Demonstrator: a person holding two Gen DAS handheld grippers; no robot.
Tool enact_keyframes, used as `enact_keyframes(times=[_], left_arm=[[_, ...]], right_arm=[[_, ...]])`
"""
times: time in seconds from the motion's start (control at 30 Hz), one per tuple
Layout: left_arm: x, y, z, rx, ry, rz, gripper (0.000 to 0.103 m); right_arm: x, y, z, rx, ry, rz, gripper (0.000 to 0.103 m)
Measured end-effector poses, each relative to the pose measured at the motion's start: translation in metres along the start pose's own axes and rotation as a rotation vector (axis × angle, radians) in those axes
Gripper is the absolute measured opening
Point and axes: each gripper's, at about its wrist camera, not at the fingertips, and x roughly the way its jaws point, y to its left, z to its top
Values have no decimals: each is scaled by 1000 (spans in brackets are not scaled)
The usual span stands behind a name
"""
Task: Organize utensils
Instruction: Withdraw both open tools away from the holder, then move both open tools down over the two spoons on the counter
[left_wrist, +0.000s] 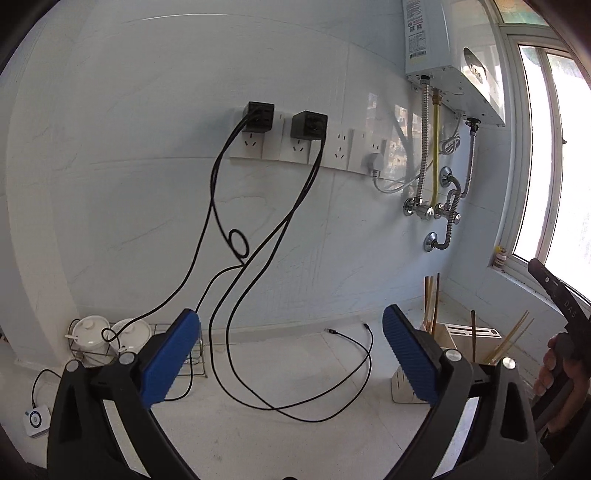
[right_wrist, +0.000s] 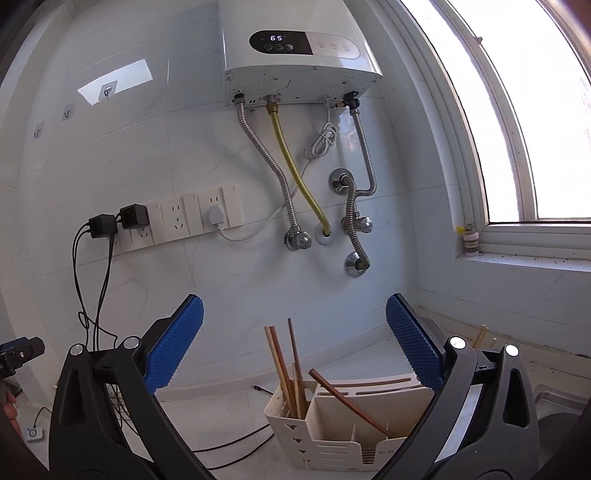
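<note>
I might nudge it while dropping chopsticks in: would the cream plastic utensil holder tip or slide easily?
The cream plastic utensil holder is thin-walled and slotted, so probably light and apt to slide on the smooth white counter. Its broad base likely resists tipping, though the tall brown wooden chopsticks stand at one end.

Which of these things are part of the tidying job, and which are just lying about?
Part of the job:
chopsticks
holder
left gripper, open
right gripper, open

Just lying about:
cables
white pots
water heater
small bottle on the sill
</note>
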Motion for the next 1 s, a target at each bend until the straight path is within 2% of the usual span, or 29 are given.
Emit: enact_keyframes(times=[0.27, 0.5, 0.8, 1.0], left_arm=[[-37, 54, -27, -98, 51, 107, 98], [-50, 75, -47, -146, 89, 203, 98], [-47, 96, -85, -216, 180, 228, 98], [-28, 112, -123, -301, 323, 186, 98]], right_arm=[[14, 62, -16, -37, 64, 151, 95], [21, 99, -31, -5, 126, 245, 95], [31, 132, -52, -41, 206, 310, 95], [36, 141, -71, -68, 265, 320, 95]])
